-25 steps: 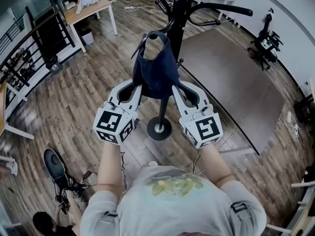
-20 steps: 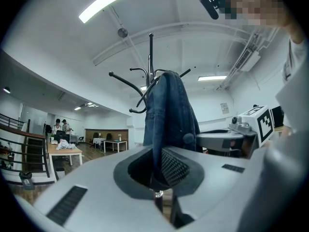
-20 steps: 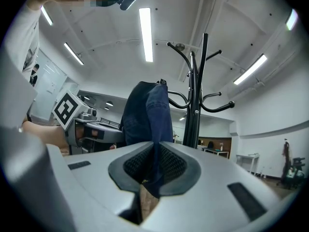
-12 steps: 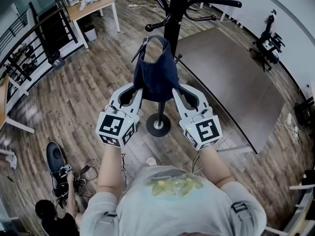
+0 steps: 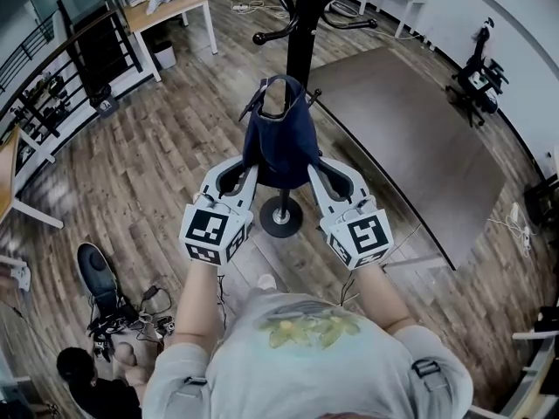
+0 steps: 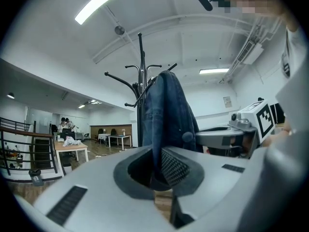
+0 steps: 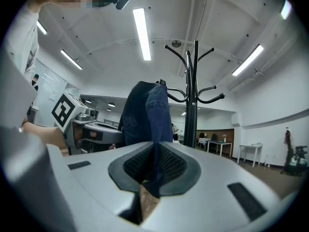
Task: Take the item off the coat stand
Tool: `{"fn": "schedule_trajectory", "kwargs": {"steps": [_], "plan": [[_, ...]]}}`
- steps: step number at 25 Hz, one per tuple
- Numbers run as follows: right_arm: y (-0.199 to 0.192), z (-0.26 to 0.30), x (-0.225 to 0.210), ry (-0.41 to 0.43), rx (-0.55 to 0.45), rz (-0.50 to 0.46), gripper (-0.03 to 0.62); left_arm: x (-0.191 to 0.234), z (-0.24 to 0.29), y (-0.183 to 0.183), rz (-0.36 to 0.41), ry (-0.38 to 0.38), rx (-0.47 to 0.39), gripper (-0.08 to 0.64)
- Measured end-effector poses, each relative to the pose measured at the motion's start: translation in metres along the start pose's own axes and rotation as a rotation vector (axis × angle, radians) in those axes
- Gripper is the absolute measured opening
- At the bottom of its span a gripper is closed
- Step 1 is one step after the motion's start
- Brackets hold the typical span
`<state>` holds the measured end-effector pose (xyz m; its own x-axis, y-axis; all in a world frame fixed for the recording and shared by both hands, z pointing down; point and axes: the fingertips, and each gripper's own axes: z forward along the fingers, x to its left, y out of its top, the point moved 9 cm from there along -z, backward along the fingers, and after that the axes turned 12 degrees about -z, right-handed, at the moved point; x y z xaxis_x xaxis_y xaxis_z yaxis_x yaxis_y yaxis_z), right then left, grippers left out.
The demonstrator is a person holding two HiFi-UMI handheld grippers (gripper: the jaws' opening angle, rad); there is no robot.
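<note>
Top of the coat stand [image 5: 300, 33] beyond head view's upper edge.

Bright, even indoor light from long ceiling strips [image 7: 141, 33] fills all three views, leaving only faint, soft shadows on the wooden floor [image 5: 157, 155]; strong fisheye distortion curves the edges, black vignettes ring both gripper views, and their nearest foreground is slightly blurred.

The floor [image 5: 148, 173] is looked down on steeply from head height. Each gripper view is aimed upward, close along its own jaws. The coat stand [image 5: 301, 24] is shared by all three, upper centre.
</note>
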<state>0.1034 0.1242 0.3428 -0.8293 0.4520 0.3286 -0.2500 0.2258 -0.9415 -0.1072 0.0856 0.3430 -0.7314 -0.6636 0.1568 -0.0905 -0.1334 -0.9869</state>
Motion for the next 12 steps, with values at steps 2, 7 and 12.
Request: {"fn": "schedule_trajectory", "kwargs": {"steps": [2,7,12], "plan": [[-0.002,-0.006,0.002,0.003,0.007,0.009,0.037,-0.005,-0.004,-0.003,0.001,0.004,0.005,0.032],[-0.006,-0.019,0.007,0.005,0.016,0.030,0.037,-0.016,-0.011,-0.010,0.001,0.020,0.013,0.032],[-0.020,-0.032,0.015,0.012,0.038,0.051,0.037,-0.027,-0.019,-0.029,-0.009,0.044,0.025,0.032]]}}
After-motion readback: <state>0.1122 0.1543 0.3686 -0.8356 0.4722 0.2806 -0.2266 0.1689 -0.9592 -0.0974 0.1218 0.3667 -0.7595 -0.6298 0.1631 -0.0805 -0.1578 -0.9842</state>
